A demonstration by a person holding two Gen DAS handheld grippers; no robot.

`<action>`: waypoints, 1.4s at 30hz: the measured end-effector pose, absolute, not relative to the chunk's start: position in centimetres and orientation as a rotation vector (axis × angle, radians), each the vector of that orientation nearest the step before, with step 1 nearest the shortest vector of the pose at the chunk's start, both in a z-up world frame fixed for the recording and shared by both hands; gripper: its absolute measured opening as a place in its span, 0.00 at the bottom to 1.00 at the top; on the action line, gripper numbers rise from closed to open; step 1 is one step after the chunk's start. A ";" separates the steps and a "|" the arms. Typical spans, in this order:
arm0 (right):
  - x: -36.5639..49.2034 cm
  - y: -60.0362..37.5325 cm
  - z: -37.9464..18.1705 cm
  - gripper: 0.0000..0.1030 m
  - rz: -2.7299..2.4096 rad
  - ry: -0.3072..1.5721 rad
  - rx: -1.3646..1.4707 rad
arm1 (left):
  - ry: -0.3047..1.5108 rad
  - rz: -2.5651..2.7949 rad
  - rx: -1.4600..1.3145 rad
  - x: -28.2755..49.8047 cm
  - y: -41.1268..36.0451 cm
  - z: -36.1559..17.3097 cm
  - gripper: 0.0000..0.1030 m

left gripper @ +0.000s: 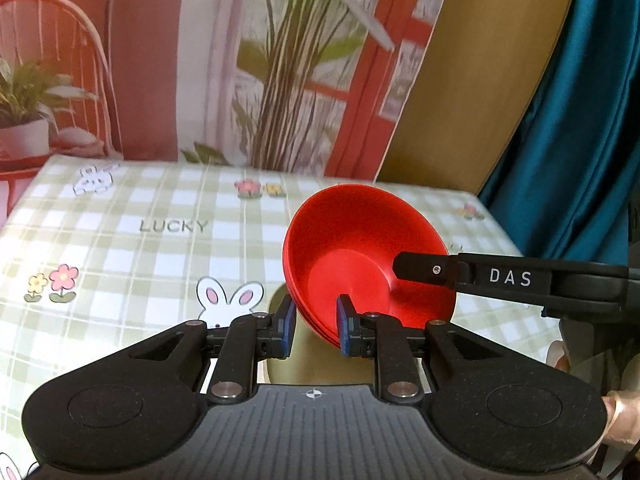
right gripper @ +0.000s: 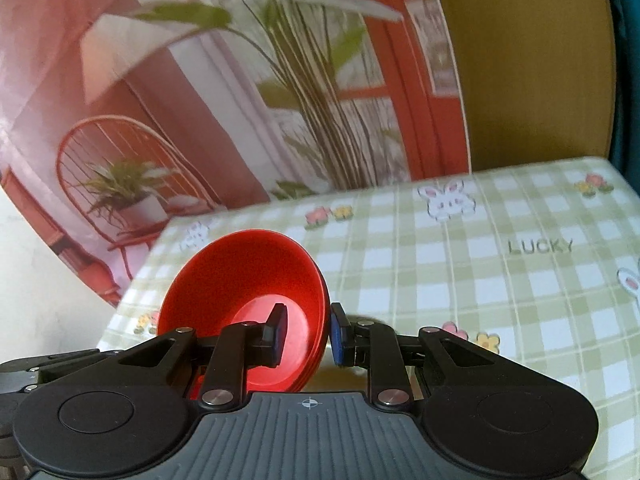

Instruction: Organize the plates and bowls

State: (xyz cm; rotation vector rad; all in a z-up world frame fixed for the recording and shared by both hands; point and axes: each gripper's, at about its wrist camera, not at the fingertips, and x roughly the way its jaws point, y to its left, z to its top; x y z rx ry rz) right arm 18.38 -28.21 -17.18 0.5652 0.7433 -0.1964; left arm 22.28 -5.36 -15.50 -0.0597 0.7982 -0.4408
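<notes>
The left gripper (left gripper: 316, 322) is nearest the lens in its own view, its blue pads (left gripper: 286, 320) drawn narrow across the near rim of a red bowl stack (left gripper: 360, 268), one pad outside the wall and one inside. The right gripper (right gripper: 306, 334) does the same from the other side: its dark inner finger (right gripper: 276, 330) sits inside the bowls (right gripper: 244, 296), the blue pad presses the outer wall, and the rim is pinched between. In the left view that right gripper shows as a black bar marked DAS reaching in over the far rim.

The stack, several nested rims by the look of the ridges at its lower edge, is tilted steeply with its opening toward the cameras, lifted clear of the checked tablecloth (left gripper: 120, 240). A shadow or dark patch lies on the cloth below it.

Risks, as I judge them: both grips bear on thin rims only, so if either pair of fingers eases, the stack could swing or slide out. Nested bowls may also separate, the outer ones slipping down while the inner one is held. Tilted this far, a jolt could spill them onto the table.

How many bowls are nested cannot be counted. No plates are in sight, nor any destination for the stack. Both views are soft with blur, and the backdrop (right gripper: 200, 120) behind the table is only a printed scene.
</notes>
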 end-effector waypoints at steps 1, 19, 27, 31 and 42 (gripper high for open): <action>18.5 -28.3 -17.7 0.21 -0.199 0.755 0.571 | 0.809 -0.441 -0.051 22.5 -5.5 -15.9 0.22; 18.9 -29.4 -22.9 0.22 -0.221 0.881 0.646 | 0.947 -0.439 0.007 23.9 -7.0 -20.5 0.22; 19.0 -29.3 -23.6 0.22 -0.219 0.890 0.647 | 0.956 -0.435 0.011 23.9 -7.2 -21.3 0.23; 19.1 -29.2 -23.5 0.22 -0.221 0.892 0.635 | 0.953 -0.435 0.015 24.0 -7.2 -21.3 0.23; 19.0 -29.2 -22.5 0.30 -0.241 0.872 0.578 | 0.894 -0.412 0.084 23.6 -7.5 -20.4 0.24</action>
